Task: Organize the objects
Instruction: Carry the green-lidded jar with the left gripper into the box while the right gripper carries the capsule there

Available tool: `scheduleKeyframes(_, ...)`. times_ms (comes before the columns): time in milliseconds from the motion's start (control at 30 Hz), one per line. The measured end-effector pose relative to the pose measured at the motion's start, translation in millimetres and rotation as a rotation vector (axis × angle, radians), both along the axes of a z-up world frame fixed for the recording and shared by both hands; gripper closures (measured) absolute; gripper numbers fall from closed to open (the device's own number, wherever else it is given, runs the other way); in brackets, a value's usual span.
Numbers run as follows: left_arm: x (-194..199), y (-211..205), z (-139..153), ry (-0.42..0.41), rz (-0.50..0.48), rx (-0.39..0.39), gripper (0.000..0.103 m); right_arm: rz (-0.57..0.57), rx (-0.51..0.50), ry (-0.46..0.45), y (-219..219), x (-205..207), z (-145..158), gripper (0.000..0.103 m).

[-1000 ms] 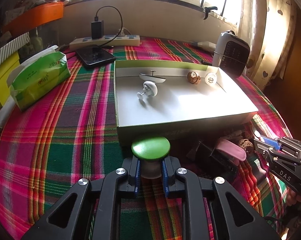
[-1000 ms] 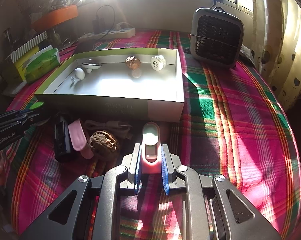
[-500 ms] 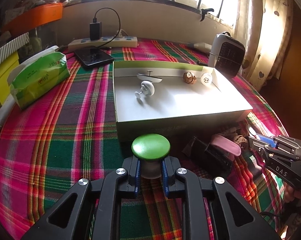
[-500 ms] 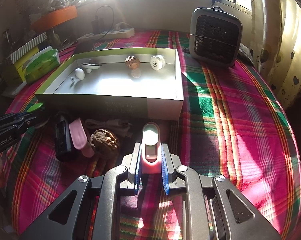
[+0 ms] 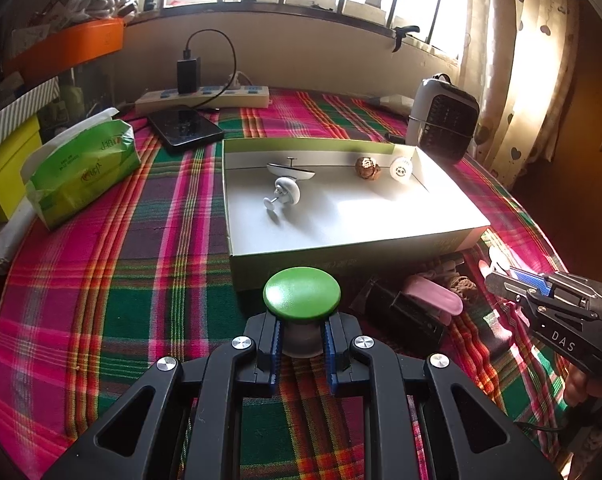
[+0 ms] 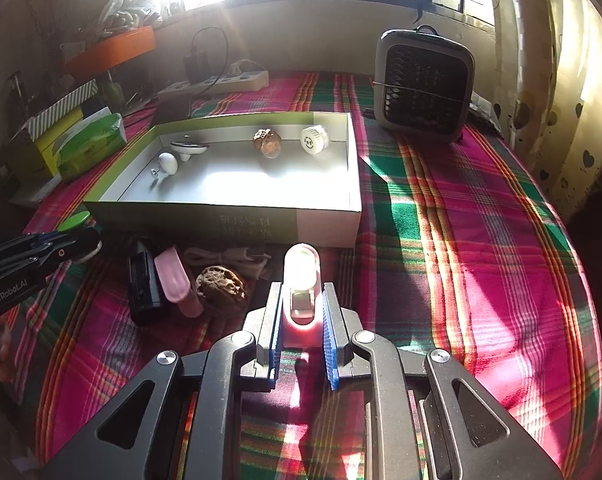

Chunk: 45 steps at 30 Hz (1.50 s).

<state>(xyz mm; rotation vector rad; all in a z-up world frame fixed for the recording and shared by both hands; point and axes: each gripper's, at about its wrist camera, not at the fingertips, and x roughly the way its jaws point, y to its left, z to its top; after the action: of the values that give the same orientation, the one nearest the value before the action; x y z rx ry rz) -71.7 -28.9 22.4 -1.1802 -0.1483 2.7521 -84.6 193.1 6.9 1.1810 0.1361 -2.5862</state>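
Note:
My left gripper (image 5: pixel 302 344) is shut on a green-capped mushroom toy (image 5: pixel 302 297), held in front of the near wall of the open white box (image 5: pixel 353 246). My right gripper (image 6: pixel 301 326) is shut on a small pink oblong gadget (image 6: pixel 301 280), just before the box's near wall (image 6: pixel 261 226). Inside the box lie a white mushroom (image 5: pixel 285 196), a small white boat-shaped piece (image 5: pixel 291 171), a walnut (image 5: pixel 367 168) and a white round piece (image 5: pixel 400 169). On the cloth before the box lie a black stapler (image 6: pixel 143 284), a pink piece (image 6: pixel 173 276) and a walnut (image 6: pixel 220 286).
A plaid cloth (image 6: pixel 481 240) covers the round table. A small fan (image 6: pixel 423 84) stands at the back right. A green tissue pack (image 5: pixel 81 168), a yellow box (image 5: pixel 5 168), a phone (image 5: pixel 185 128) and a power strip (image 5: pixel 205 96) sit at the back left.
My left gripper has risen and drawn back a little with the mushroom toy, so the box looks farther away. The right gripper has hardly moved.

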Motion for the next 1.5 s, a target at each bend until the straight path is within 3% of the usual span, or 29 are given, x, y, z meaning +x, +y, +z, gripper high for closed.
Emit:
scheduleKeyframes(467,-13.2,-0.8,23.3,0.035,-0.005,0.003,0.088,0.027,-0.023,0.035,-12.3,-11.1,26.7,0.085)
scheduleKeyframes(833,-41.6,-4.3,26.1,0.029,-0.001,0.010,0.088,0.094,-0.011,0.034,-43.5,-49.0,40.8,0.085)
scheduleKeyframes(1500,-75.7,-3.1,8.7,-0.013,0.012,0.001,0.088,0.188,0.025,-0.080,-96.6,-126.8,17.2,0.084)
